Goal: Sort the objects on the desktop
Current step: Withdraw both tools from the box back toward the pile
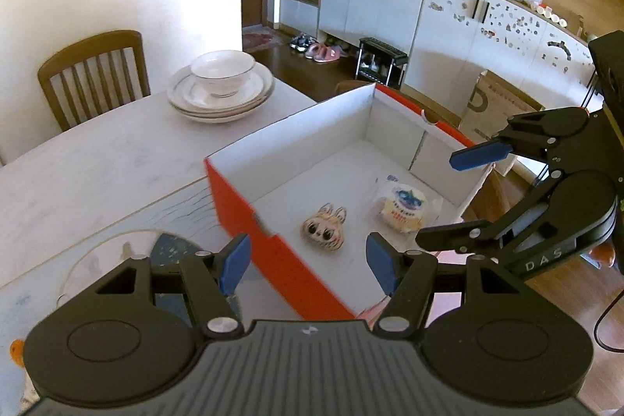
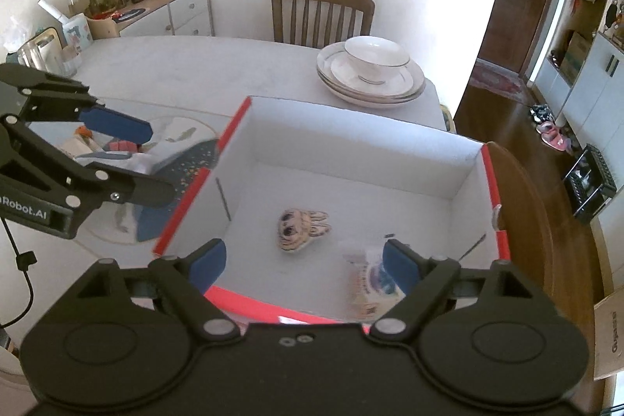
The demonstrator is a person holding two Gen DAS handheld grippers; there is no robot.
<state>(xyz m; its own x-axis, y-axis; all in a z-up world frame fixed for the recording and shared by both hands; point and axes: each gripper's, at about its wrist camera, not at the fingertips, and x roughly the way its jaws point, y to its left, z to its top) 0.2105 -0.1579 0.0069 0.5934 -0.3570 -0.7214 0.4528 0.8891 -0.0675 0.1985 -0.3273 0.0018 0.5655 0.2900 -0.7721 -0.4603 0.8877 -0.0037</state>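
Observation:
A shoebox, red outside (image 1: pixel 234 205) and white inside (image 2: pixel 351 158), stands open on the white table. On its floor lie a flat bunny-face toy (image 1: pixel 323 229) (image 2: pixel 298 229) and a round wrapped snack packet (image 1: pixel 403 211) (image 2: pixel 370 279). My left gripper (image 1: pixel 308 252) hovers above the box's near-left wall, open, with nothing between its blue pads; the right wrist view shows it (image 2: pixel 156 160) left of the box. My right gripper (image 2: pixel 304 256) hangs open over the box's near edge, and the packet lies on the floor below its right finger. It (image 1: pixel 456 197) shows at the box's right side.
A bowl on stacked plates (image 1: pixel 222 84) (image 2: pixel 370 73) sits at the table's far side, before a wooden chair (image 2: pixel 321 12). A round glass plate with small items (image 2: pixel 117 147) lies left of the box. The table edge and wood floor are to the right.

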